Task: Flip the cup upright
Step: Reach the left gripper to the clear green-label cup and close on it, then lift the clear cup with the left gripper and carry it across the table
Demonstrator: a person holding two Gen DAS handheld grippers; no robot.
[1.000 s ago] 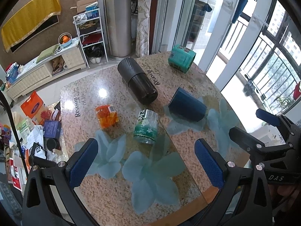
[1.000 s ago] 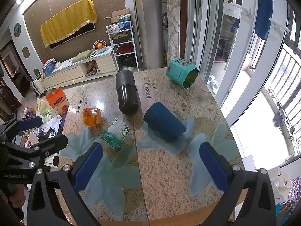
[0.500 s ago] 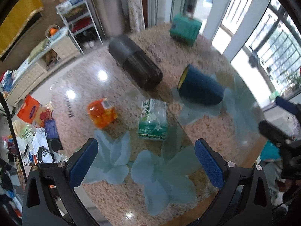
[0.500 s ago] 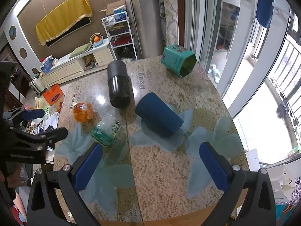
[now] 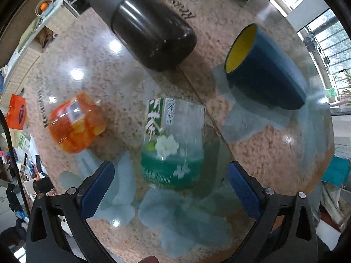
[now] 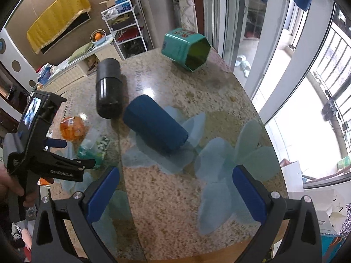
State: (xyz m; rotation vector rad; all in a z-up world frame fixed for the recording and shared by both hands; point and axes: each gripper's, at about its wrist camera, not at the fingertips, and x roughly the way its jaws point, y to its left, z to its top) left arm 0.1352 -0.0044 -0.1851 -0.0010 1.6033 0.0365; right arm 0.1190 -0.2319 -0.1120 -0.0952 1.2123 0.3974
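Note:
A dark blue cup (image 5: 266, 71) with a yellow inside lies on its side on the round stone table (image 5: 274, 153); it also shows in the right wrist view (image 6: 155, 125). My left gripper (image 5: 171, 190) is open and empty, low over the table, just before a lying clear bottle with a green label (image 5: 173, 142). The cup is up and to its right. My right gripper (image 6: 175, 194) is open and empty, above the table's near edge, short of the cup. The left gripper's body (image 6: 41, 144) shows at the left of the right wrist view.
A black cylindrical flask (image 5: 144, 19) lies beside the cup's mouth. An orange jar (image 5: 76, 122) lies at the left. A teal hexagonal tin (image 6: 186, 48) lies at the far edge. Pale blue flower shapes cover the near tabletop. Windows and a balcony are at the right.
My left gripper has dropped and moved forward towards the bottle and cup, which now look much larger. My right gripper has shifted slightly. The objects have not moved.

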